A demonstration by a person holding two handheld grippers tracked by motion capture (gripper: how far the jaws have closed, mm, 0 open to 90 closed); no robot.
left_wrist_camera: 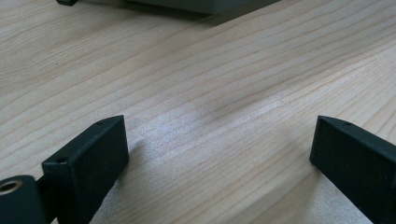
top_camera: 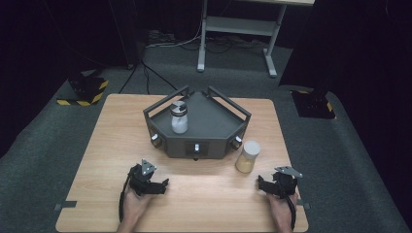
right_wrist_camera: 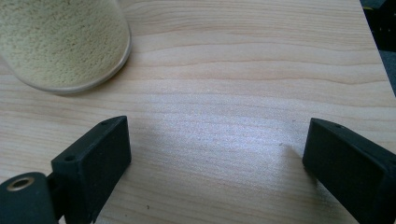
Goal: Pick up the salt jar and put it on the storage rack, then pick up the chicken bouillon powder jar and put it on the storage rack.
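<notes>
Both grippers rested low on the wooden table (top_camera: 97,160), near its front edge, each held by a hand coming in from below. The left gripper (top_camera: 160,186) sat at the front left with its jaws spread wide apart and nothing between them — in the left gripper view only bare wood grain lay between the two black fingers (left_wrist_camera: 88,158). The right gripper (top_camera: 262,184) sat at the front right, its jaws likewise released and empty over the tabletop.

The nearest thing to them was a jar of yellowish grains (top_camera: 248,156) with a pale lid. It stood upright on the table just beside the front right corner of a dark angular tray (top_camera: 214,131), and a little ahead and to the left of the right gripper. In the right gripper view its rounded bottom showed at the upper left, apart from the jaws.

A second container — a white bottle (top_camera: 179,118) with a grey cap — stood upright inside the tray, towards its left side. The tray itself sat at the middle of the table, well ahead of both grippers.
</notes>
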